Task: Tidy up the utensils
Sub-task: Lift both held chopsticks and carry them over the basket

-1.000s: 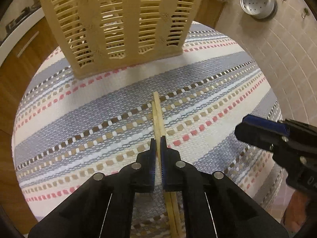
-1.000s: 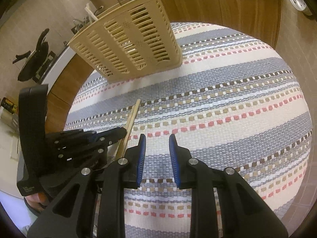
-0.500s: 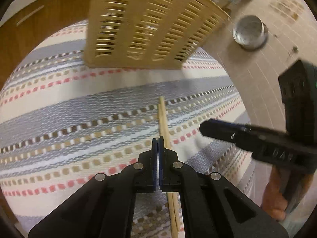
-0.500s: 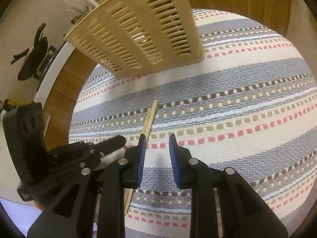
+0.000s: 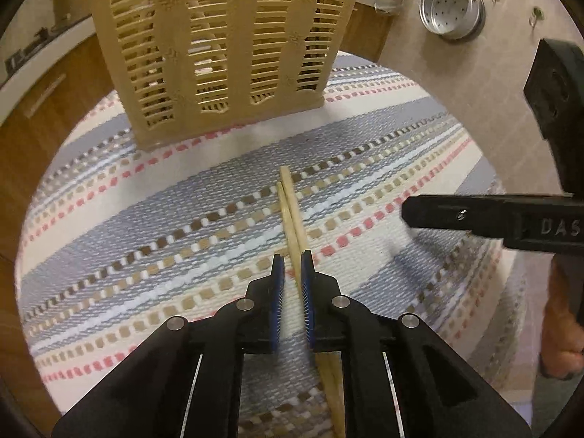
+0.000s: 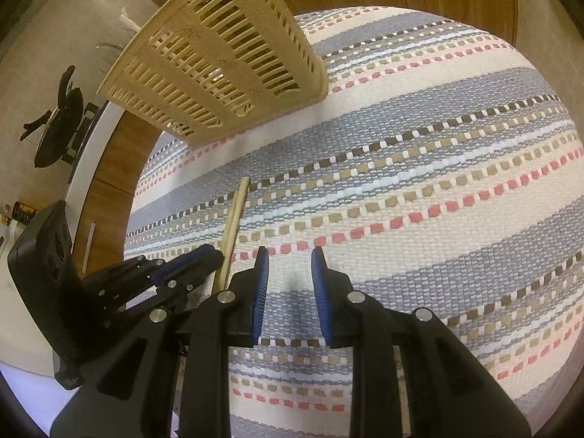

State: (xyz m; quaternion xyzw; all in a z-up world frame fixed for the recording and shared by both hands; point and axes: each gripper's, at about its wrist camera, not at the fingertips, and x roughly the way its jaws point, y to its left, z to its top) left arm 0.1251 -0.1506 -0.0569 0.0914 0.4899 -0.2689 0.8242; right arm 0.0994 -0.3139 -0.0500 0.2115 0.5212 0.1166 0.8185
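Observation:
A pair of wooden chopsticks [image 5: 290, 208] lies on the striped woven mat [image 5: 146, 226], pointing toward the beige slotted utensil basket [image 5: 222, 47]. My left gripper [image 5: 290, 261] is open a little, its blue pads on either side of the chopsticks, which run back under the right finger. In the right wrist view the chopsticks [image 6: 235, 215] lie just left of my right gripper [image 6: 288, 255], which is open and empty above the mat [image 6: 419, 182]. The basket [image 6: 219, 62] stands at the far left of that view.
A perforated steel pot [image 5: 452, 9] sits on the tiled floor beyond the round table. Wooden cabinets [image 5: 40, 102] stand behind the basket. The right gripper's body [image 5: 492, 219] reaches in from the right in the left wrist view.
My left gripper was shut half a second ago and now stands slightly open around the chopsticks. Both views have shifted; the right gripper stayed open.

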